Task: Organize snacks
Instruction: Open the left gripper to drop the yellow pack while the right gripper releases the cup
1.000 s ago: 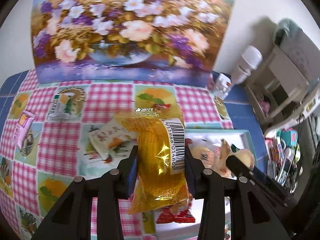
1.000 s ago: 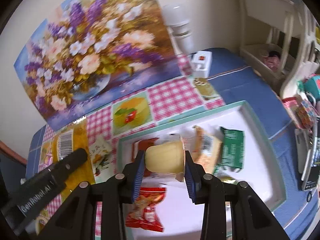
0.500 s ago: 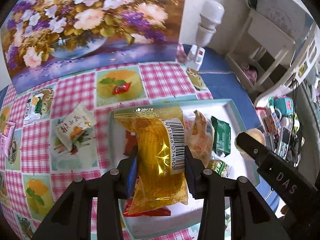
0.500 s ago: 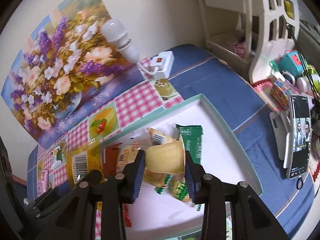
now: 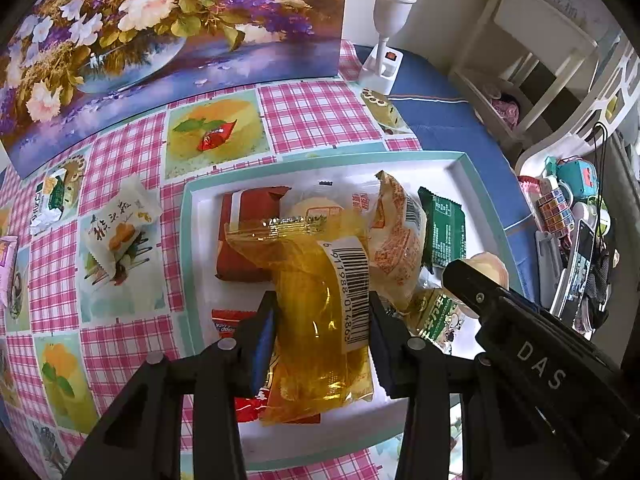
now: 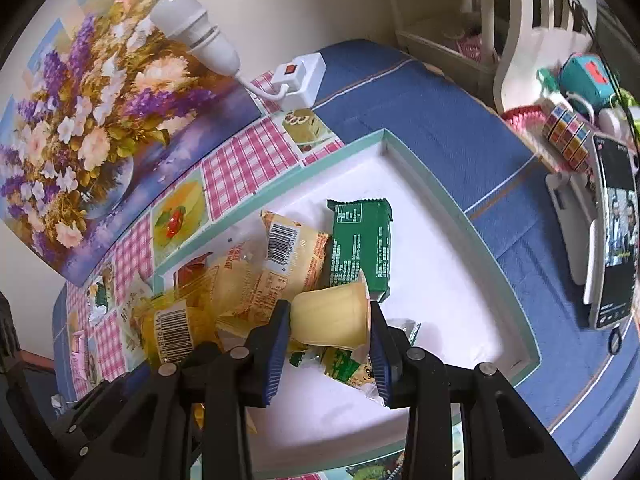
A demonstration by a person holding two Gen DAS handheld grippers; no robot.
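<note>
Above the crowded tray (image 5: 486, 196), left gripper (image 5: 322, 334) loosening around the yellow packet (image 5: 316, 312), right gripper (image 6: 330, 334) clamped on the pudding cup (image 6: 332, 314). Risk: sliding off heaped snacks, rolling over the rim.

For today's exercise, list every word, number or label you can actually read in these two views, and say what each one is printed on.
"DAS": white letters on the right tongs, seen from the left wrist.
"6 911988 014863": barcode digits on the yellow packet in the left tongs.
Chinese characters on the white packet lying on the tablecloth: too unclear to read.
Green packet in the tray: print too small to read.
</note>
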